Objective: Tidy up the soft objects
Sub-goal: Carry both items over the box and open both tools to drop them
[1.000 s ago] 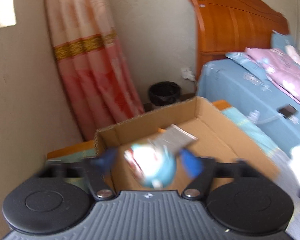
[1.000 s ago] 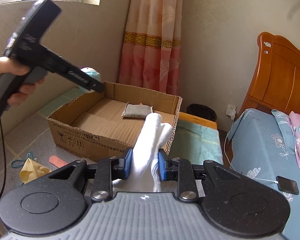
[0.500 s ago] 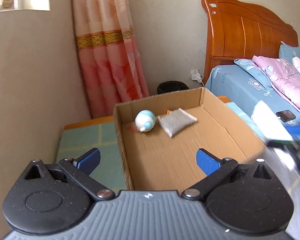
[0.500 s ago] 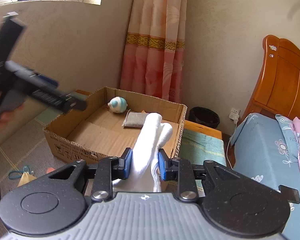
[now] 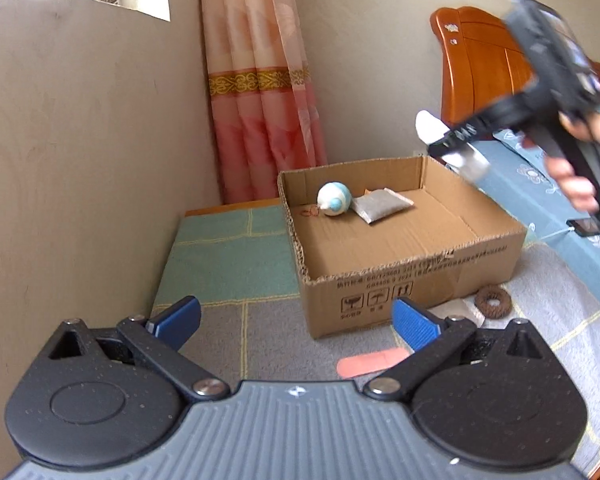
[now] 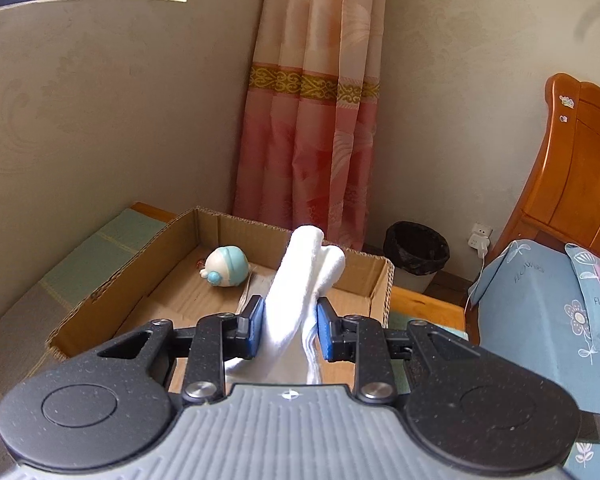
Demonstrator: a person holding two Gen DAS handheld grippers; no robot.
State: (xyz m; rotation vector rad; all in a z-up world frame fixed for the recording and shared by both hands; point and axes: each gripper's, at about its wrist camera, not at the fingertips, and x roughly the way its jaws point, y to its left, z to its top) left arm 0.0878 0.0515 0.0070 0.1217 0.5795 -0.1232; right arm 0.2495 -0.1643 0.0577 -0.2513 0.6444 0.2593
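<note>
The left gripper (image 5: 296, 322) was held low over the grey mat (image 5: 260, 332), its blue pads (image 5: 414, 322) spread wide apart with nothing between them. Just beyond its right finger, a pink strip (image 5: 370, 360) was seen lying flat on the mat, and a brown ring (image 5: 493, 300) lay further to the right, near the front wall of the cardboard box (image 5: 412, 284). A pale crumpled piece beside the ring could not be identified.

The right gripper (image 6: 290, 330) was held above the near edge of the box, its pads clamped on a white sock (image 6: 300, 280). The sock was gripped at its middle, with its free end standing up past the fingers. In the left wrist view the same gripper was seen blurred at the upper right, held in a hand (image 5: 576, 176) over the box's far right corner.

Inside the box, a round white and blue toy (image 5: 334, 199) was found near the back left corner, with a flat grey pouch (image 5: 382, 210) lying just beside it on the right. Whether the two touched could not be told.

Behind the box, a pink curtain (image 6: 316, 120) hung in the corner, a black bin (image 6: 416, 248) stood on the floor, and a bed (image 6: 540, 300) with a wooden headboard (image 6: 580, 176) was seen to the right.
</note>
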